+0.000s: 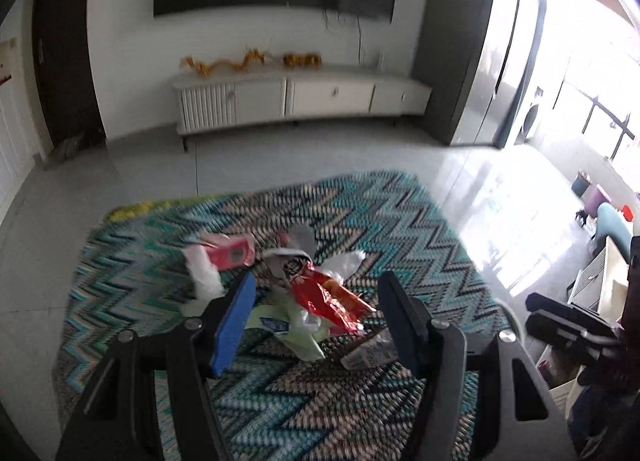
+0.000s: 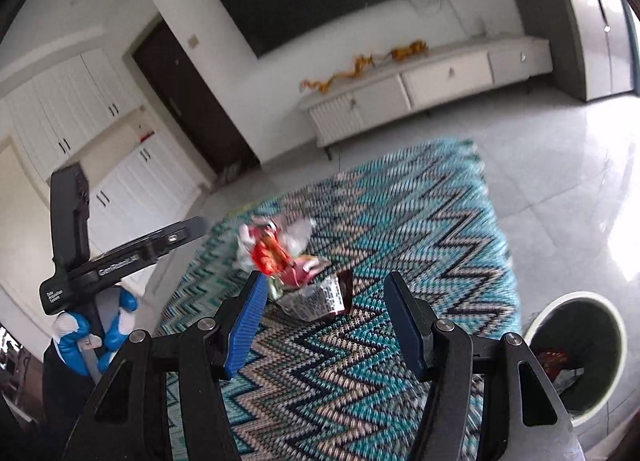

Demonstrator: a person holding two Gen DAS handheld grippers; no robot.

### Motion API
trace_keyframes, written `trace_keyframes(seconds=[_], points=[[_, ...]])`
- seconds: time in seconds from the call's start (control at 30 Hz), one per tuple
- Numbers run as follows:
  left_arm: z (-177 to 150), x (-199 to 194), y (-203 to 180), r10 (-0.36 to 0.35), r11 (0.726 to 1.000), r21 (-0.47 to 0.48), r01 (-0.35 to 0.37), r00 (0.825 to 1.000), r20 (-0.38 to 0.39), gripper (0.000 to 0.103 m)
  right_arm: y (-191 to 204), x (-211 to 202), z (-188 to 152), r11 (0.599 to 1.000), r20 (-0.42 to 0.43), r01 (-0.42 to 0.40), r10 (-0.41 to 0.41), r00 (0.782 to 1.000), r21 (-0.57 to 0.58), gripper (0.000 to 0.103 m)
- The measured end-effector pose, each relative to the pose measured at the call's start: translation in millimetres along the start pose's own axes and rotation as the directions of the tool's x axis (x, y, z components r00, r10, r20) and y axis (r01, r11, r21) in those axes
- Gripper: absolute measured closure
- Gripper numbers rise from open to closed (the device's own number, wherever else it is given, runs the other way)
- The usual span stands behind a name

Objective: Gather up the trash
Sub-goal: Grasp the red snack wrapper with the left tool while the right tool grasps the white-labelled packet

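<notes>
A heap of trash lies on a teal zigzag rug (image 1: 392,213): a red-orange snack wrapper (image 1: 328,297), a pink packet (image 1: 230,251), white crumpled plastic (image 1: 204,277), a pale green wrapper (image 1: 296,329) and a silver wrapper (image 1: 370,353). My left gripper (image 1: 316,297) is open and empty, above the heap. My right gripper (image 2: 324,293) is open and empty, with a silver and dark red wrapper (image 2: 320,297) between its fingers' line of sight and the red wrapper (image 2: 268,253) beyond. A round bin (image 2: 576,349) holding some trash stands at the rug's right edge.
The left gripper's body and a blue-gloved hand (image 2: 80,333) show at the left of the right wrist view. A white TV cabinet (image 1: 296,97) stands against the far wall under a dark screen. Grey tiled floor (image 1: 280,157) surrounds the rug. Furniture (image 1: 600,273) crowds the right side.
</notes>
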State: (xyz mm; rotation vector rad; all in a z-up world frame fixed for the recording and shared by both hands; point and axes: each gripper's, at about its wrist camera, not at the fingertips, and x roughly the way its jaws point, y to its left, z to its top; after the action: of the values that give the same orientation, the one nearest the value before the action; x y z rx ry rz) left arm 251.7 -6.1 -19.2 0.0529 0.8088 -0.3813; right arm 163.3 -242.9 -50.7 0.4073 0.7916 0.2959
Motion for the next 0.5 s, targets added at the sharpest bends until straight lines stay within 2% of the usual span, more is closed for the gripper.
trace_keyframes(seconds=[0.2, 0.3, 0.43, 0.5], points=[[0.5, 61.2, 5.3, 0.034, 0.999, -0.030, -0.036, 0.996, -0.077, 0.041, -8.2, 70.0, 3.8, 1.000, -0.078, -0.020, 0.021, 0.997, 0.010, 0.042], [-5.0, 73.9, 11.0, 0.039, 0.998, -0.038, -0.043, 0.994, -0.101, 0.041, -10.9, 94.2, 2.9, 0.999, -0.102, -0.034, 0.036, 0.994, 0.019, 0.042], [-20.7, 67.9, 25.1, 0.016, 0.997, -0.070, -0.022, 0.996, -0.085, 0.043, -12.4, 114.7, -4.1, 0.999, -0.139, -0.049, 0.051, 0.989, 0.016, 0.042], [-30.9, 58.3, 30.6, 0.001, 0.996, -0.086, -0.007, 0.997, -0.077, 0.044, -11.3, 119.4, -10.0, 0.997, -0.156, -0.071, 0.072, 0.985, 0.012, 0.049]])
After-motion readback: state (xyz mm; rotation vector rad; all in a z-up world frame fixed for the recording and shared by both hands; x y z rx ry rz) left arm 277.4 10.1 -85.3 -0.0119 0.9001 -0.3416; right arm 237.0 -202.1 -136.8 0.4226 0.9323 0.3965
